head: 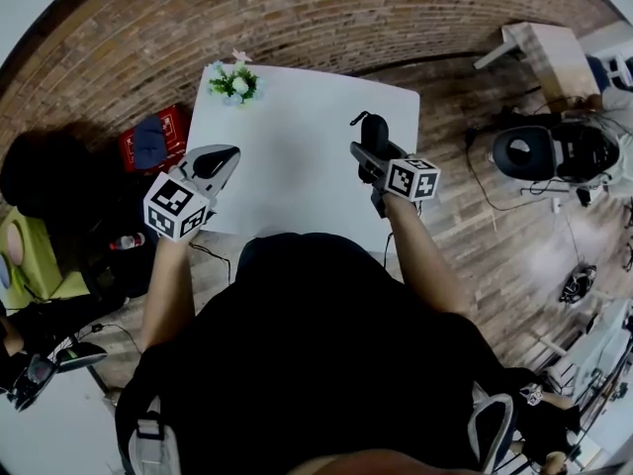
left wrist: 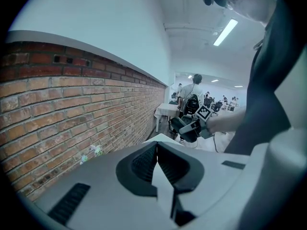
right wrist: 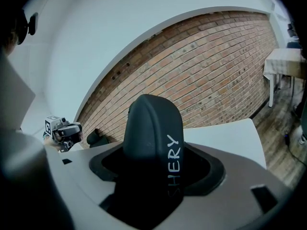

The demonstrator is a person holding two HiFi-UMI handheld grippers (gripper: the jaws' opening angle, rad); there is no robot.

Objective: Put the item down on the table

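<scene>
The right gripper (head: 368,154) is held out on a stretched forearm over the right part of the white table (head: 297,156), and its jaws are clamped on a black item (right wrist: 152,138). The item is seen to be matte, round-topped and marked "SHERY" in white down its side. The left gripper (head: 223,158) is held over the table's left edge, jaws pressed together on nothing.

Only readable bit is white lettering "SHERY" running up the side of the black item (right wrist: 152,128); any letters lower down can't be made out.
</scene>
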